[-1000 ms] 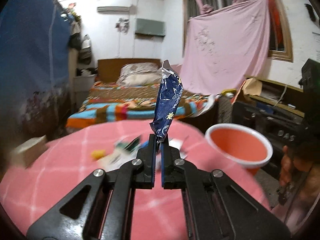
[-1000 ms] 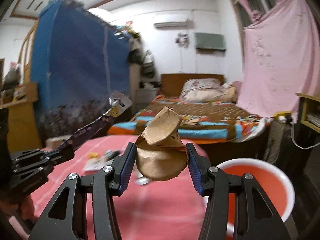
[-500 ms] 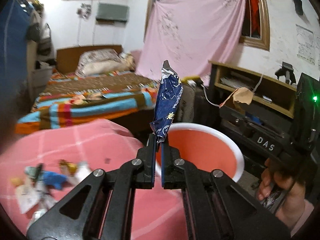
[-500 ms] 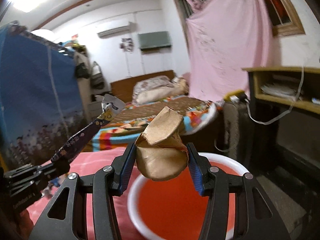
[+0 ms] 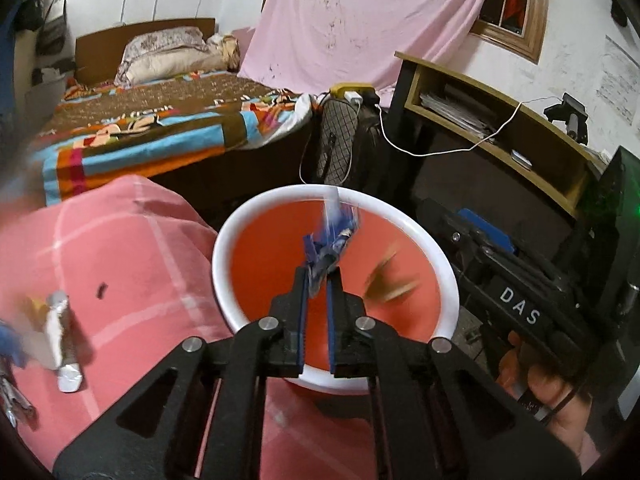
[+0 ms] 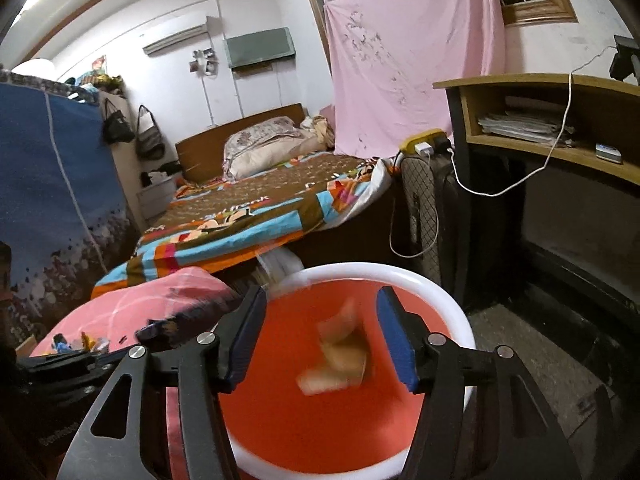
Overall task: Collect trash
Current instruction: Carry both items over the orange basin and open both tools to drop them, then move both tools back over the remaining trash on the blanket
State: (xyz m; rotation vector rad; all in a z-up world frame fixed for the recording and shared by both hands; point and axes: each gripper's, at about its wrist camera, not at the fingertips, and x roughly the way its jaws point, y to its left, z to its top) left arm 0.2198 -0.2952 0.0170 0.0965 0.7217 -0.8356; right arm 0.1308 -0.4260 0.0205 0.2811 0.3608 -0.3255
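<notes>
My pink-clothed bench (image 5: 120,272) meets the red basin (image 5: 256,248) at three o'clock. Left gripper (image 5: 317,280) fingers clamp the blue wrapper (image 5: 330,240) over it. Right gripper (image 6: 320,336) fingers have just been opening; the brown paper (image 6: 340,360) between them blurs, untouched, over the basin (image 6: 448,304).

A crumpled blue wrapper (image 5: 330,240) and blurred brown paper scrap (image 6: 338,356) over the white-rimmed orange basin (image 5: 224,240).

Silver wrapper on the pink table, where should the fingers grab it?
Probably its narrow middle, from above. The wrapper lies flat and long on the table, so fingers straddling its slim width should close on it.
</notes>
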